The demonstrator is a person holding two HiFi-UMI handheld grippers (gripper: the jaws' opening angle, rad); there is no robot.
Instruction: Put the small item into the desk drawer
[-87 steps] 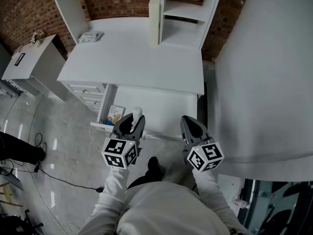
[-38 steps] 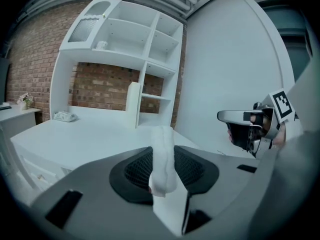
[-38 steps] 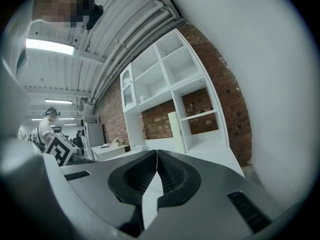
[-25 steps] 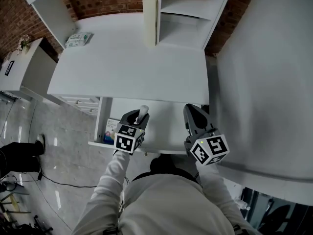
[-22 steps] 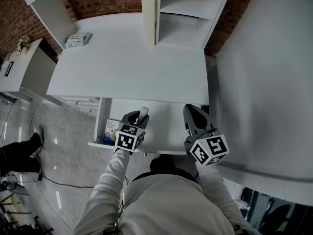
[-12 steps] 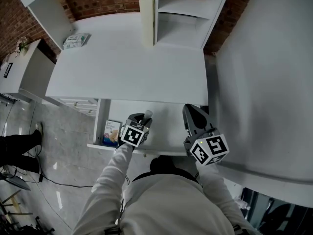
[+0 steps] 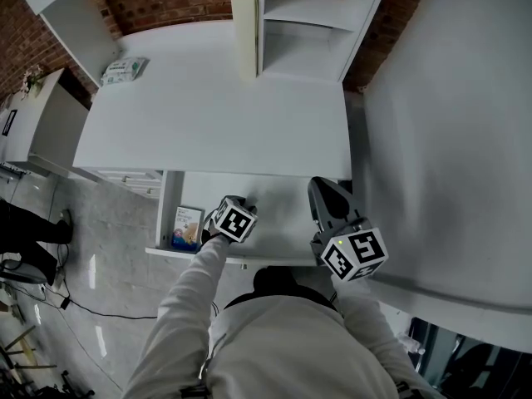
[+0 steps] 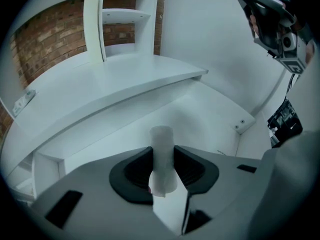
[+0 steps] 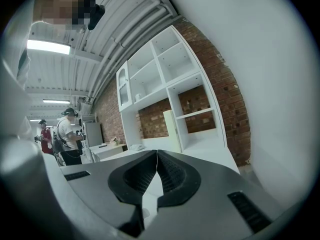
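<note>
The small item (image 8: 161, 139) is a white cylinder, pinched upright between the black pads of my left gripper (image 8: 163, 156). In the head view that left gripper (image 7: 236, 217) tips down over the open white desk drawer (image 7: 287, 214), and its marker cube hides the item. The drawer floor lies just beyond the item in the left gripper view. My right gripper (image 7: 319, 193) hovers over the drawer's right side, apart from the item. Its jaws (image 9: 157, 159) meet with nothing between them.
The white desk top (image 7: 216, 115) overhangs the back of the drawer. A colourful booklet (image 7: 188, 225) lies in the drawer's left compartment. A tissue packet (image 7: 123, 70) sits at the desk's back left, a shelf unit (image 7: 299, 15) at the back, a large white panel (image 7: 449, 123) at right.
My left gripper has moved forward and tipped down into the drawer with the item, so its cube now covers the item in the head view. The right gripper has barely moved.
</note>
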